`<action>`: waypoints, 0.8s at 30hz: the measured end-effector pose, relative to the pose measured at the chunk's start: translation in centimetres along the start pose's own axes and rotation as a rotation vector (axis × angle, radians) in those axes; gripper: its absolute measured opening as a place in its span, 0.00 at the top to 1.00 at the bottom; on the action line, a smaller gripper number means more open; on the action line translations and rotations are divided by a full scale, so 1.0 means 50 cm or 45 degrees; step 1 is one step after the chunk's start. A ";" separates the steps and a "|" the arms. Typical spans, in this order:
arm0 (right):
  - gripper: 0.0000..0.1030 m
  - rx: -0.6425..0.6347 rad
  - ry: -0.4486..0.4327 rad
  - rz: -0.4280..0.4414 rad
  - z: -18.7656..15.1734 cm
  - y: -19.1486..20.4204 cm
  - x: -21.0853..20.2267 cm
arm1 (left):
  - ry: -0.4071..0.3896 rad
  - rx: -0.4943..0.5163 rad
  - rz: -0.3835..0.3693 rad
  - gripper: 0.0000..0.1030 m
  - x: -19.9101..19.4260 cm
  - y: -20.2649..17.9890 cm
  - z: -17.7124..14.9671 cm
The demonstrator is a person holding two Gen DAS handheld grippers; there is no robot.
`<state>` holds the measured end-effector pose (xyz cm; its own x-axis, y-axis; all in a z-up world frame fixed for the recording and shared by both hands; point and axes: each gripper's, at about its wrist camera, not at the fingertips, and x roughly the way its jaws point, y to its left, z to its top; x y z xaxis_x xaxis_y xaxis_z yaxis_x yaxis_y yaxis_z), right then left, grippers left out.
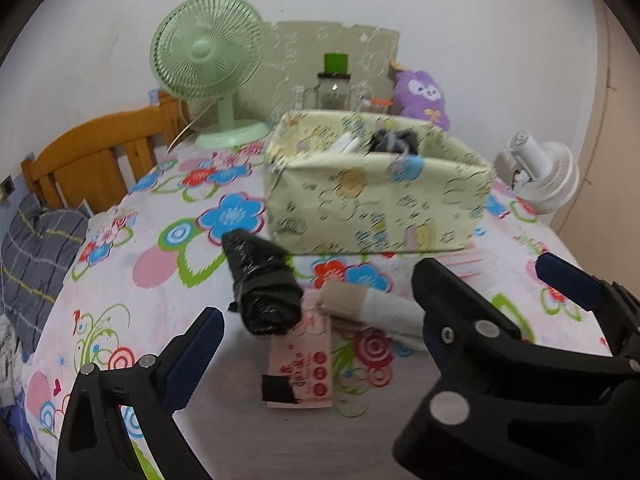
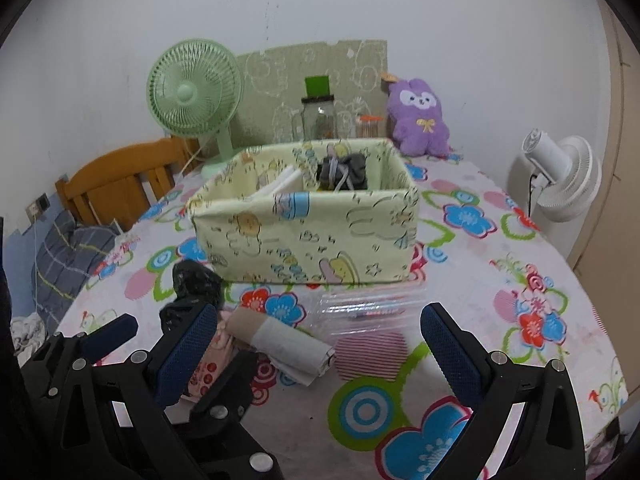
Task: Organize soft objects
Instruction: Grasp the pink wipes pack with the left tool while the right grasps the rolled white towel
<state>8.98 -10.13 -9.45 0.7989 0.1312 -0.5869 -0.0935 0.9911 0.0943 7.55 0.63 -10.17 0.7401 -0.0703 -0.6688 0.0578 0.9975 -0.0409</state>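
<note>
**Both grippers hovering, jaws spread, over soft items in front of the fabric bin**

Surface: table under a flowered cloth (image 2: 500,240). Fabric bin (image 2: 312,236), pale yellow-green with cartoon print, stands mid-table. Inside it, a dark grey bundle (image 2: 342,174) at the back right and something white (image 2: 280,184) at the left; cannot tell what either is.

Soft items lying on the cloth just in front of the bin:
- black plastic-wrapped roll (image 1: 260,284), nearest the bin's left front corner, its lower end resting over the pink packet.
- beige-and-grey rolled cloth (image 1: 368,304), lying on its side, just right of the black roll.
- pink printed packet (image 1: 304,364) with a black tab at one corner, flat, partly under both rolls.
- clear plastic pouch (image 2: 372,304), flat, touching the bin's front base, seen in the right wrist view.

Left gripper (image 1: 316,292): jaws spread, nothing between them; the black roll and rolled cloth sit within the gap as viewed. Contact with either: none visible.

Right gripper (image 2: 320,328): jaws spread, empty, above the rolled cloth and the pouch. Its body crosses the lower right of the left wrist view.

Background: green fan (image 2: 192,96), glass jar (image 2: 318,118), purple plush (image 2: 418,116) along the wall; white fan (image 2: 560,178) at right; wooden headboard (image 2: 120,176) at left.
</note>
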 end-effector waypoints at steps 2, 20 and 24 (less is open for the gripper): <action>0.00 -0.009 0.012 0.004 -0.004 0.004 0.010 | 0.017 -0.017 0.006 0.05 0.009 0.009 -0.004; 0.00 -0.047 0.132 -0.017 -0.037 0.019 0.077 | 0.114 -0.079 0.007 0.37 0.064 0.022 -0.042; 0.00 -0.075 0.155 -0.017 -0.039 0.027 0.089 | 0.109 -0.057 0.061 0.57 0.062 0.025 -0.043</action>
<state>11.24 -8.15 -13.50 0.7225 0.1157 -0.6816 -0.1209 0.9918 0.0401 8.46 1.69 -13.90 0.6811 -0.0236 -0.7318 -0.0075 0.9992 -0.0393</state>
